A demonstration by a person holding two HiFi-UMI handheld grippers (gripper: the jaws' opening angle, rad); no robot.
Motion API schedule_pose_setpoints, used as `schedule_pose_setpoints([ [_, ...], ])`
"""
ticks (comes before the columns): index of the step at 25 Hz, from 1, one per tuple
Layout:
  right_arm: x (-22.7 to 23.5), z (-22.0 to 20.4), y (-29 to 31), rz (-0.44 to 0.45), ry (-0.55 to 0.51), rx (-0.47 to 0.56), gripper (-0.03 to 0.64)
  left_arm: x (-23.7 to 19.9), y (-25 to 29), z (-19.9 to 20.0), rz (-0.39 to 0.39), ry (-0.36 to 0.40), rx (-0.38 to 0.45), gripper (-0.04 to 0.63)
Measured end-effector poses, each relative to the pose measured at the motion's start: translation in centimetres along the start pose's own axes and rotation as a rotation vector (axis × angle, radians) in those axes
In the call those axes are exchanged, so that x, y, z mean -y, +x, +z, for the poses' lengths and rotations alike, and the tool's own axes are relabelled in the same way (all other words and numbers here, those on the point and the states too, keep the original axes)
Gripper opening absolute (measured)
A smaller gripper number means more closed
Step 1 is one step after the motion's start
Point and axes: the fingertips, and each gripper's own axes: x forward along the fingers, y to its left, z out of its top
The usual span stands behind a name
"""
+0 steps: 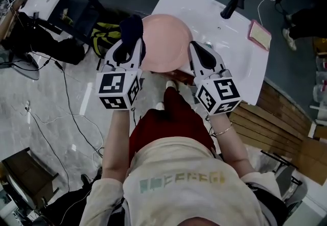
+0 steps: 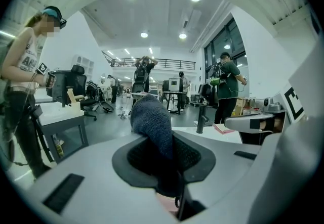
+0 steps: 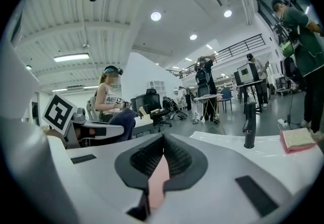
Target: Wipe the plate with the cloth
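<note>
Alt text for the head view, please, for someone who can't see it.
Seen from above, a person holds a pink plate over the edge of a white table: the right gripper grips its right rim, the left gripper holds a dark cloth at its left rim.

The head camera looks steeply down from above onto the left gripper point(image 1: 134, 49), right gripper point(image 1: 200, 52) and white table point(image 1: 214, 36). Each gripper camera rides close behind its jaws, facing level across the hall (all three share the black post point(image 1: 232, 4)).
</note>
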Motion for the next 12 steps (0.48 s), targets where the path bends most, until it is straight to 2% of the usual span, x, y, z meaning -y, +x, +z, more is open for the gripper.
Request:
schedule_pose_setpoints([
  [12, -3.8, 0.5, -4.9, -0.002, -0.017, 0.042, 0.037, 1.2, -6.3, 0.3, 0.004, 0.008, 0.061, 0.080],
])
